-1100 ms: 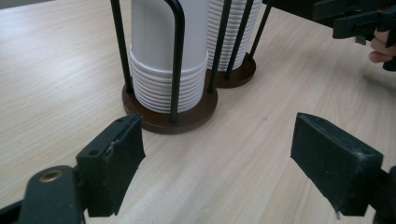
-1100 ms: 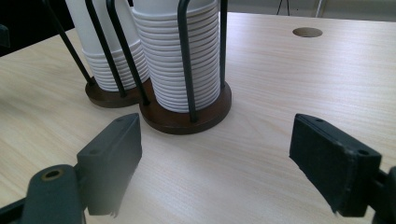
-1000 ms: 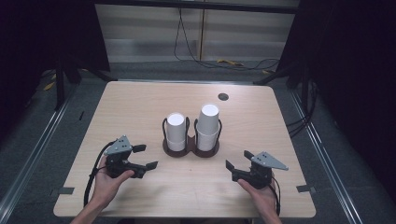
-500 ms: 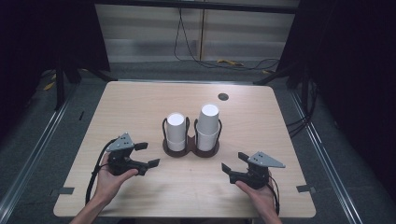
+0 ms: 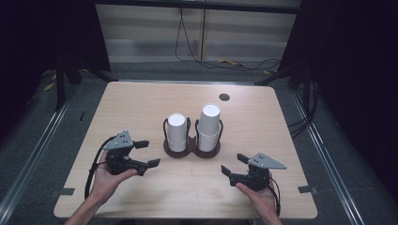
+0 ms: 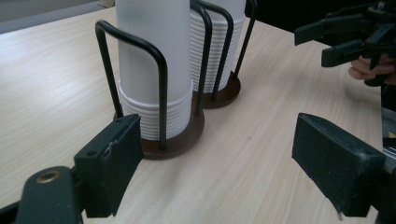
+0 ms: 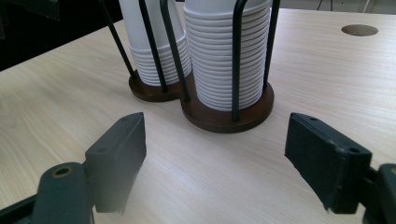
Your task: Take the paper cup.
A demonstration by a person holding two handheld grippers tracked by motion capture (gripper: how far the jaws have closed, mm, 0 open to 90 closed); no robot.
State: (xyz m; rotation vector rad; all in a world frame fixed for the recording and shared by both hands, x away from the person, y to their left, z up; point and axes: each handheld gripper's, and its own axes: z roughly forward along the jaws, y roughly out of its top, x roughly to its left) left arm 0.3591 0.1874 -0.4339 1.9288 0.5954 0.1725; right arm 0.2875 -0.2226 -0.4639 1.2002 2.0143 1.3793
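Opening stage of work on 2 stacks of white paper cups, the left stack (image 5: 177, 131) and the taller right stack (image 5: 209, 125), both standing untouched in a 2-well wire cup holder (image 5: 191, 149) at the middle of the tabletop (image 5: 291, 131). The left hand-held gripper (image 5: 144, 153) and right hand-held gripper (image 5: 233, 164) hover apart on either side of the holder (each in a hand near the front edge), jaws spread and empty; the right jaws have just been closing with nothing between them. No cup is lifted yet, so reaching, gripping and drawing out all remain
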